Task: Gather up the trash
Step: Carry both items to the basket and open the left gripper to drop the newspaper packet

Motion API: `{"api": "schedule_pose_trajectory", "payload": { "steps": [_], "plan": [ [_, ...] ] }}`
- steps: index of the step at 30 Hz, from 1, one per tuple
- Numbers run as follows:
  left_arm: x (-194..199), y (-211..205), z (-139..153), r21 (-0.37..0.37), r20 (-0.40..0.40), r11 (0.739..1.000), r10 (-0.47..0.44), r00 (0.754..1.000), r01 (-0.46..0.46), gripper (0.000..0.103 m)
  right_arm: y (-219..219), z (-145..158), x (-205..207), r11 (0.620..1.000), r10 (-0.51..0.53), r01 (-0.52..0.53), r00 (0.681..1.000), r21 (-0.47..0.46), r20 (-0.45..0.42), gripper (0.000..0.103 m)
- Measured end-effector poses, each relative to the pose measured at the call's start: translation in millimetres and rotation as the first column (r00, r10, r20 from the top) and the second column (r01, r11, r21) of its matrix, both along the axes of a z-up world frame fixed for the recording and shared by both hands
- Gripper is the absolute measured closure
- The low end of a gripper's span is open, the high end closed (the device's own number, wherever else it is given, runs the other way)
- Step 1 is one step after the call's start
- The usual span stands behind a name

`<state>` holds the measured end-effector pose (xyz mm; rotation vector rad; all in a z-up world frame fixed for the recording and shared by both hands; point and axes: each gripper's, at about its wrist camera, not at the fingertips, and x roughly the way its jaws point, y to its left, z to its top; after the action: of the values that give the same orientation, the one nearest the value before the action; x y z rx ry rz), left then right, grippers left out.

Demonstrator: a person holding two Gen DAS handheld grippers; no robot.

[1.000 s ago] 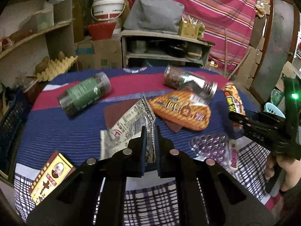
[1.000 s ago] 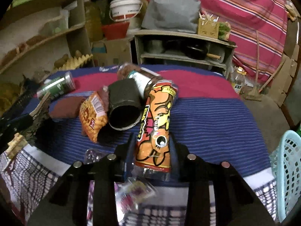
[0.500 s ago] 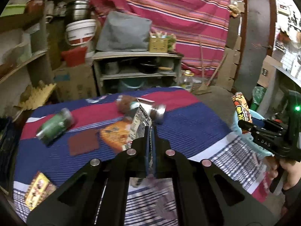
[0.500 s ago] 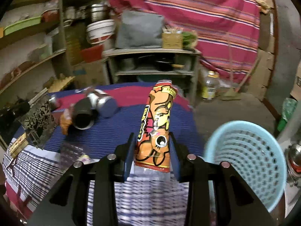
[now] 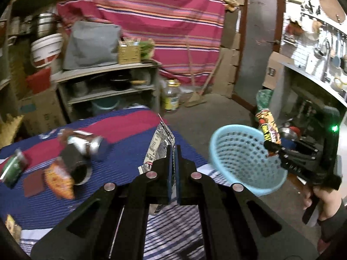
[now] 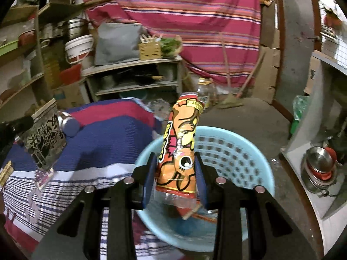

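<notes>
My right gripper (image 6: 174,158) is shut on an orange snack bag (image 6: 181,143) and holds it upright over the light blue basket (image 6: 234,149). In the left wrist view the right gripper (image 5: 272,148) and its orange snack bag (image 5: 267,127) sit at the far rim of the basket (image 5: 243,158). My left gripper (image 5: 173,149) is shut on a silver printed wrapper (image 5: 159,147) above the table's right edge, left of the basket. That wrapper also shows in the right wrist view (image 6: 44,136).
On the striped tablecloth (image 5: 121,130) lie a jar on its side (image 5: 86,145), a dark open can (image 5: 76,164), an orange chip bag (image 5: 59,178), a brown pad (image 5: 33,183) and a green jar (image 5: 13,166). Shelves (image 5: 108,80) stand behind; a counter (image 5: 314,91) stands right.
Both grippers have swung right, away from the table. The right one has carried the orange bag over the basket. The left one has carried the silver wrapper toward the basket.
</notes>
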<state>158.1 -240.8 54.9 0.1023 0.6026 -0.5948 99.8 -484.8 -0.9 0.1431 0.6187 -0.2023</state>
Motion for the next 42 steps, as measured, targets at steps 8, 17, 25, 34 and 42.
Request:
{"api": "schedule_pose_trajectory", "payload": {
  "steps": [8,17,25,34,42],
  "plan": [
    [-8,-70,2,0.001,0.012,0.995,-0.096,0.995,0.096,0.102,-46,-12,-15,0.998,-0.065,0.065,0.998,0.027,-0.004,0.068],
    [-17,-134,5,-0.040,0.022,0.983,-0.179,0.984,0.180,0.102,-76,-28,-20,0.994,-0.092,0.093,0.996,0.050,-0.018,0.068],
    [-12,-177,-15,-0.035,-0.005,0.974,-0.225,0.974,0.225,0.102,-88,-38,-17,0.992,-0.108,0.109,0.994,0.063,-0.029,0.068],
    [9,-178,-40,-0.046,-0.085,0.977,-0.210,0.974,0.206,0.078,-86,-43,-11,0.992,-0.107,0.109,0.993,0.069,-0.043,0.068],
    [15,-148,-41,-0.006,-0.053,0.993,-0.121,0.991,0.121,0.038,-79,-47,-4,0.993,-0.089,0.093,0.995,0.071,-0.052,0.068]
  ]
}}
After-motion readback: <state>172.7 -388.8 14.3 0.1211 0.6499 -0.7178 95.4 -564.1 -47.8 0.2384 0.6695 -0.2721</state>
